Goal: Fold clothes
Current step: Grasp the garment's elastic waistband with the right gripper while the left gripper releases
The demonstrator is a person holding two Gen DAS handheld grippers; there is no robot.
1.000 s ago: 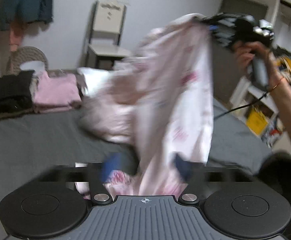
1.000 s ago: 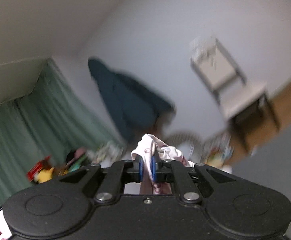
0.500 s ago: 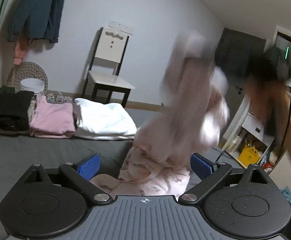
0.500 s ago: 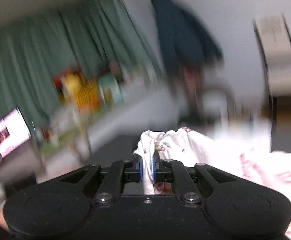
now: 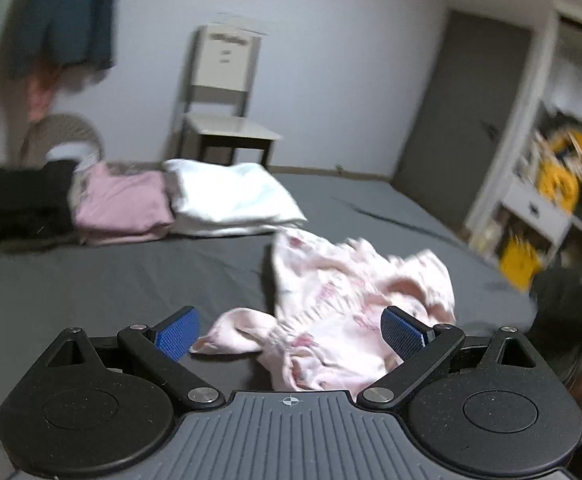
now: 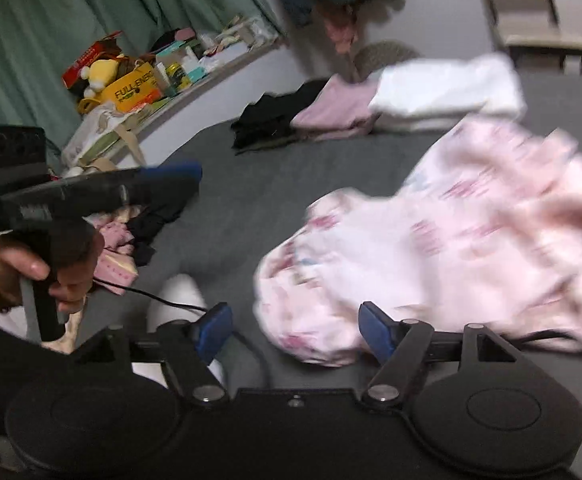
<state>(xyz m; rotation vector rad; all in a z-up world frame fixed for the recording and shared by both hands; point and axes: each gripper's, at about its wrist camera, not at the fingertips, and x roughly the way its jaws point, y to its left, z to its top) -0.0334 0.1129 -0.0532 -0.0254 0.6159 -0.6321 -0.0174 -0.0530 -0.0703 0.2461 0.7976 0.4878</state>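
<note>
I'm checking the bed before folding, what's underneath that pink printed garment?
The pink printed garment lies crumpled on the dark grey bed sheet, which shows all around it. Whatever sits beneath its bunched folds is covered. Both grippers are open.

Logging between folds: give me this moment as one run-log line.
left tongs: open | right tongs: open | pale pink printed garment: crumpled loose on dark grey bedsheet | folded stacks: three behind

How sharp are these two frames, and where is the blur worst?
Left wrist view: the left hand-held gripper is crisp, the chair and right-hand shelves are smeared, and fisheye bends the walls. Right wrist view: the pink printed garment is heavily motion-blurred, while the right hand-held gripper stays sharp. Both are dim, without glare.
</note>
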